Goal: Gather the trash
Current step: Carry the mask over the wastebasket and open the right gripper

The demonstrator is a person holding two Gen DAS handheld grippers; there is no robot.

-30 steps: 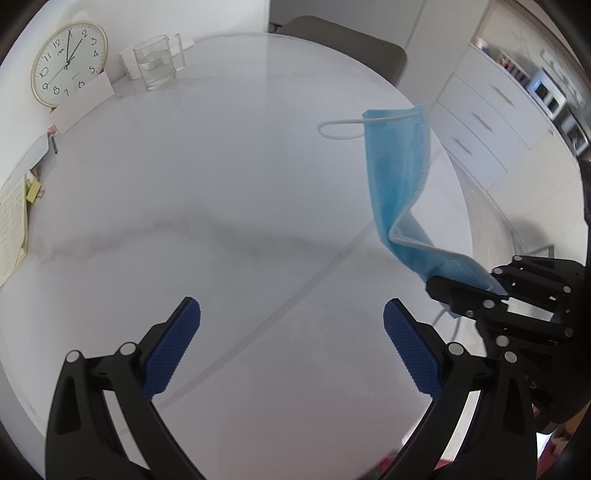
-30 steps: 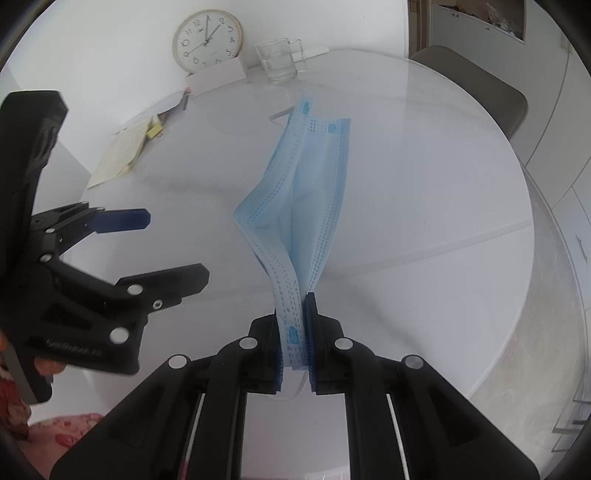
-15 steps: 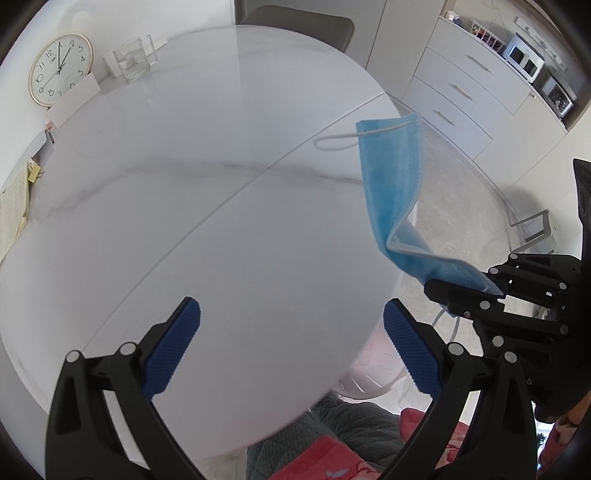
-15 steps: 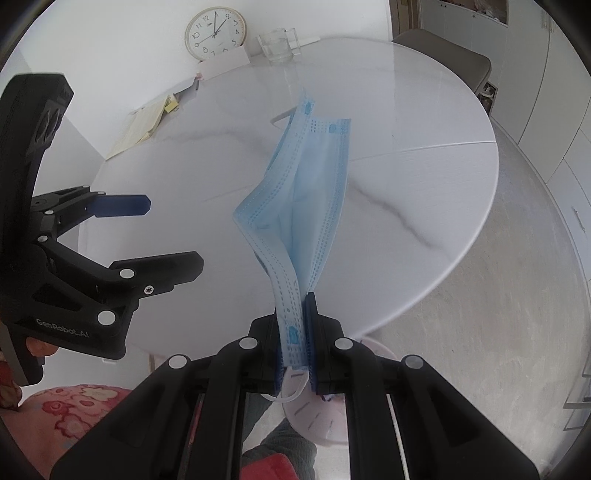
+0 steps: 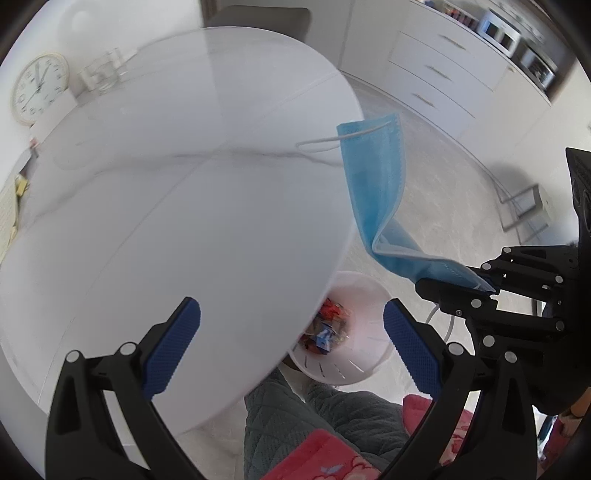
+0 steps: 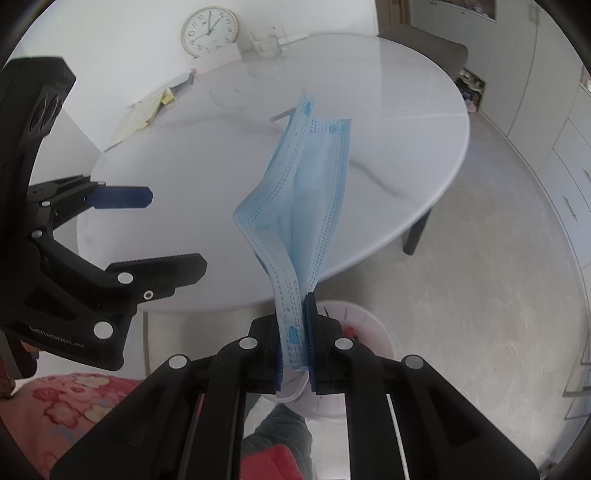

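Observation:
A blue face mask [image 6: 306, 195] hangs pinched at its lower end in my right gripper [image 6: 293, 332], which is shut on it; one white ear loop dangles below the pads. In the left wrist view the mask [image 5: 376, 184] sticks up from the right gripper [image 5: 476, 291] beyond the table's rim. A white waste bin [image 5: 365, 291] with colourful wrappers [image 5: 327, 326] inside stands on the floor, partly under the table edge, and just below the right gripper's tips as the bin [image 6: 369, 328]. My left gripper [image 5: 291, 308] is open and holds nothing, also seen as the left gripper [image 6: 173, 230].
The round white marble table [image 5: 166, 192] carries a clock [image 6: 209, 31], a glass [image 6: 267, 40] and papers [image 6: 144, 114] at its far side. A chair [image 6: 424, 44] stands behind it, white drawers [image 5: 436, 81] along the wall. A person's grey quilted leg [image 5: 295, 417] is beside the bin.
Both grippers have drawn back from over the table to its near edge. The bin and the floor have come into view below. The mask stays pinched in the right gripper.

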